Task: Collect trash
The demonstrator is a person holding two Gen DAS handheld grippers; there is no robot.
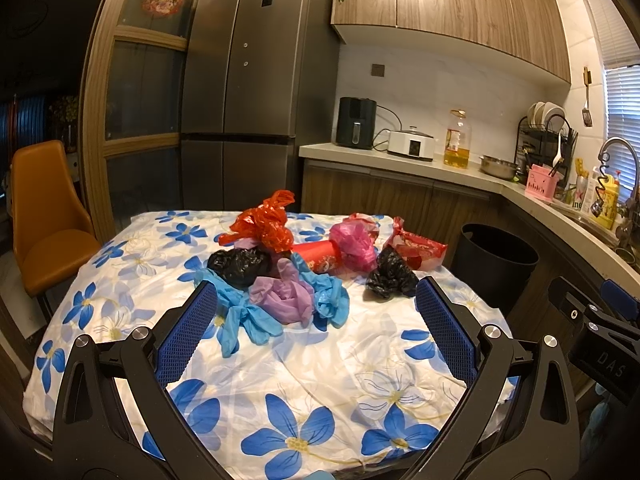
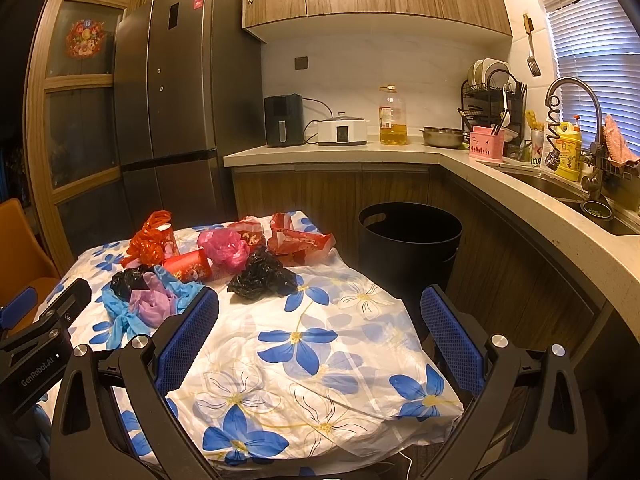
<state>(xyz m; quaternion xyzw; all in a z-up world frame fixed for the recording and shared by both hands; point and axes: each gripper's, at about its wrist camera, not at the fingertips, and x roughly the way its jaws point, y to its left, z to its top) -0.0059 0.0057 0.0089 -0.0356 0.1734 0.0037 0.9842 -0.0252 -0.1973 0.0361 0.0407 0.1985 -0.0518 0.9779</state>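
Left claw (image 1: 316, 312) wide open, empty, right claw (image 2: 320, 316) likewise, trash pile (image 1: 304, 264) mid-table

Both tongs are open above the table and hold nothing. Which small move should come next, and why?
Probably lower the right tongs forward onto the crumpled black bag. It lies apart from the other trash, nearest the black bin beside the table, and nothing covers it. The left tongs face the tangled blue gloves, a harder first grasp.

place: home kitchen | fridge (image 1: 244, 92) | sink faucet (image 2: 576, 92) (dish rack (image 2: 492, 96) beside)
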